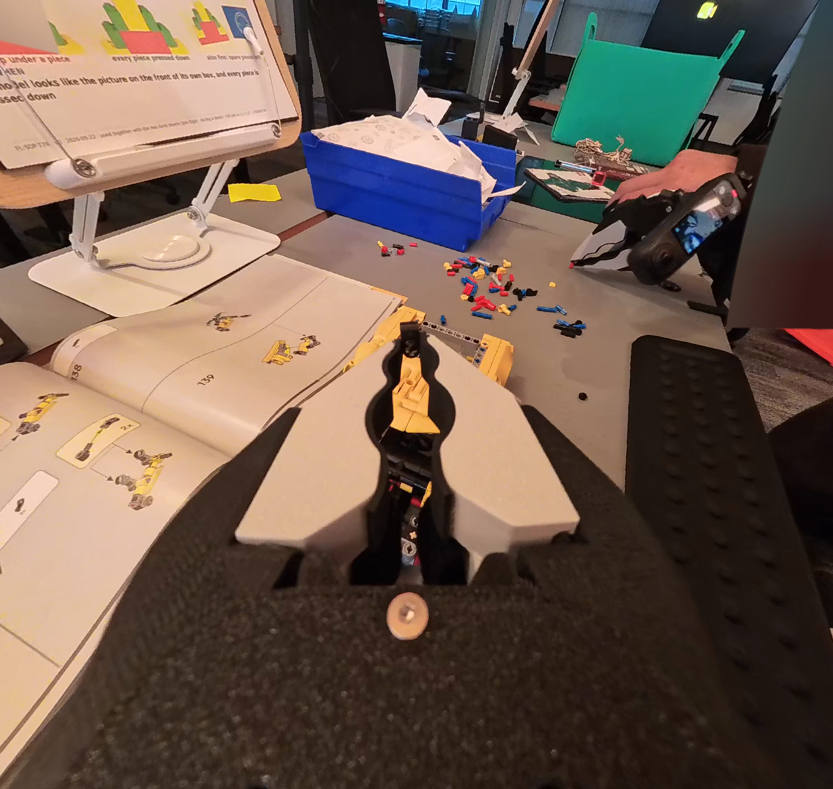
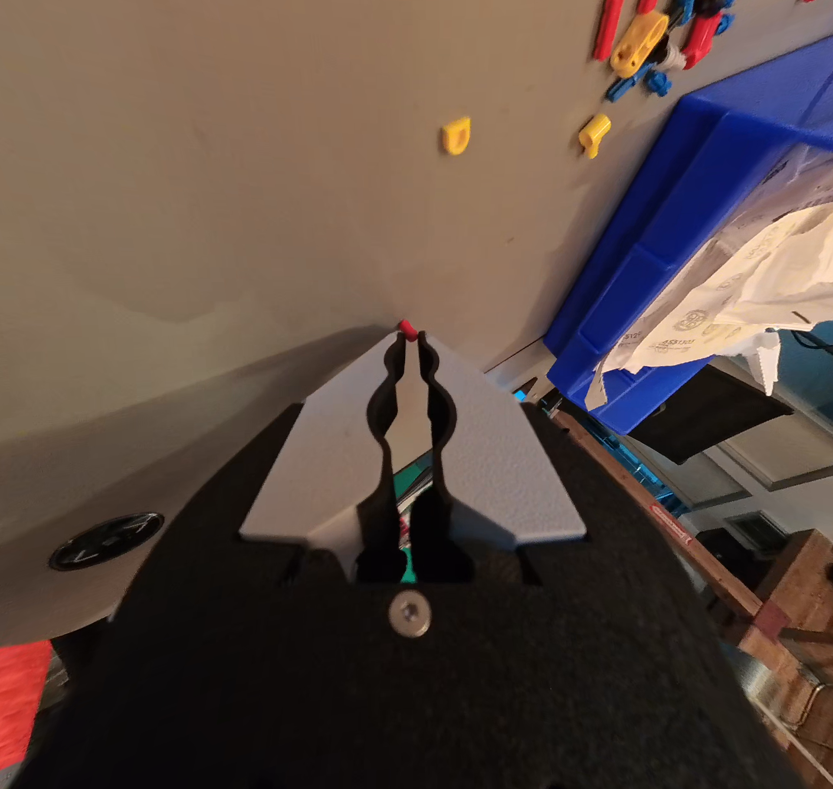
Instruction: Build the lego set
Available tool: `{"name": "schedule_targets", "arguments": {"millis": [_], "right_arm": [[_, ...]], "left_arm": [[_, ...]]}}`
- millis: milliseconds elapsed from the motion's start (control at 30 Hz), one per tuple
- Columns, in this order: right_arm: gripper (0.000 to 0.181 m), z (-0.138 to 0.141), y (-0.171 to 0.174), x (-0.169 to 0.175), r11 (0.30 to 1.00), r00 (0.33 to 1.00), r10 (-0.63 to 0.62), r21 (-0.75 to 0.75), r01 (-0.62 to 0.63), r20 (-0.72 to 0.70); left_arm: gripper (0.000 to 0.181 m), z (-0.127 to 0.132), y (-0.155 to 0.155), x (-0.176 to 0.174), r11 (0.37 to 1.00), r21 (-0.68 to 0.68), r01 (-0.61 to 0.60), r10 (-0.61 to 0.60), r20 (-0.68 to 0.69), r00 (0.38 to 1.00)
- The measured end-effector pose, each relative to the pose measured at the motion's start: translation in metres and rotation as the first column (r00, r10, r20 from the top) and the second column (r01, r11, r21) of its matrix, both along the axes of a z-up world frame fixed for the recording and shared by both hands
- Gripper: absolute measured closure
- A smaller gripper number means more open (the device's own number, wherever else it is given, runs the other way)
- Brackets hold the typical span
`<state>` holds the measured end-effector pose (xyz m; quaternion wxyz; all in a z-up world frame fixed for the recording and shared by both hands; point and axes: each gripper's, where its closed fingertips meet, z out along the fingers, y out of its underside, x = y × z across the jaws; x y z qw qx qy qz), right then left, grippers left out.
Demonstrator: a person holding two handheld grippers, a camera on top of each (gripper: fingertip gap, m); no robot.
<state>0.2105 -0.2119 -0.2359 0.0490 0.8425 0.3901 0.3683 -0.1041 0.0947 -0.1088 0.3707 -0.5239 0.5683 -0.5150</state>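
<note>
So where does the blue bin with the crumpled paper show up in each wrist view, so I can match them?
Left wrist view: the blue bin sits in the upper middle, on the grey table behind the scattered loose pieces.
Right wrist view: the blue bin runs along the right edge, tilted, with the white paper spilling from it.
Shared landmark: the loose pieces, at the top right in this view, beside the bin.

Mostly hidden between left gripper fingers: yellow lego model. Only the tip of red pin visible past right gripper. Loose pieces blurred, cropped at top edge.
</note>
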Motion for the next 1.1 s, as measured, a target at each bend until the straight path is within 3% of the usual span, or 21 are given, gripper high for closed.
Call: {"name": "schedule_targets", "arguments": {"millis": [367,500,567,633,733,833,1100], "right_arm": [[0.170,0.002,-0.001,-0.003,0.999,0.999,-0.025,0.022,0.026,-0.026],[0.166,0.013,-0.003,-0.004,0.992,0.994,-0.068,0.104,0.077,-0.088],[0.165,0.019,-0.006,-0.003,0.971,0.975,-0.126,0.178,0.159,-0.185],[0.166,0.020,-0.006,-0.005,0.916,0.904,-0.203,0.254,0.311,-0.376],[0.158,0.015,-0.008,-0.003,0.794,0.692,-0.284,0.242,0.558,-0.664],[0.159,0.013,-0.006,-0.001,0.716,0.526,-0.284,0.188,0.673,-0.802],[0.161,-0.002,0.004,-0.006,0.733,0.497,-0.301,0.136,0.666,-0.814]], "left_arm": [[0.175,0.002,-0.001,-0.002,1.000,0.000,0.003,-0.003,0.003,1.000],[0.174,0.003,-0.001,-0.002,1.000,0.001,0.004,-0.004,0.004,1.000],[0.174,0.002,-0.001,-0.002,1.000,0.001,0.005,-0.005,0.002,1.000],[0.174,0.003,-0.001,-0.002,1.000,-0.001,0.005,-0.005,0.003,1.000],[0.175,0.003,-0.002,-0.002,1.000,-0.007,0.011,-0.011,0.004,1.000],[0.175,0.003,-0.002,-0.002,1.000,-0.007,0.009,-0.009,0.004,1.000],[0.174,0.001,-0.002,-0.002,1.000,-0.012,0.012,-0.012,-0.003,1.000]]}}
